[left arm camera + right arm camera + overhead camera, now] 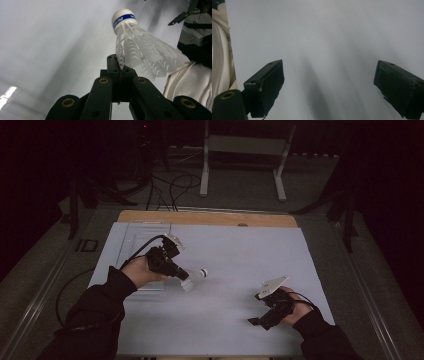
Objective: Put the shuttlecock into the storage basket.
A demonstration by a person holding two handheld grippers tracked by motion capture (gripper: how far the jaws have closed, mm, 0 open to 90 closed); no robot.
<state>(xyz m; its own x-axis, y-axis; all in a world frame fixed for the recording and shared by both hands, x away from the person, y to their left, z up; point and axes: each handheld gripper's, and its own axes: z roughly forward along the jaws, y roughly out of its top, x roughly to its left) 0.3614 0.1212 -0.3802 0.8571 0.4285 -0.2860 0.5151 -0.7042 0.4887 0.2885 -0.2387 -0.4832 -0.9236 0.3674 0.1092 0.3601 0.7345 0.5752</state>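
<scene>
The left gripper (186, 279) has its jaws closed on the edge of a white plastic shuttlecock (196, 277), pinching one rib of the skirt between the two black pads. In the left gripper view the shuttlecock (140, 47) stands just above the closed pads (119, 65), its rounded white cork with a blue band pointing toward twelve o'clock and the skirt flaring down toward four o'clock. In the high view the shuttlecock is held clear above the white table sheet (240, 250), a little to nine o'clock of the sheet's middle, cork pointing toward three o'clock. A clear, shallow tray (131, 240) lies on the sheet at about ten o'clock, behind the left hand (140, 271); what it holds cannot be made out in the dim light. The right gripper (256, 321) is low over the sheet at about four o'clock, well apart from the shuttlecock, held in the right hand (292, 310). In the right gripper view its jaws stand wide apart with bare white sheet (324, 37) between the two pads (268, 86).
</scene>
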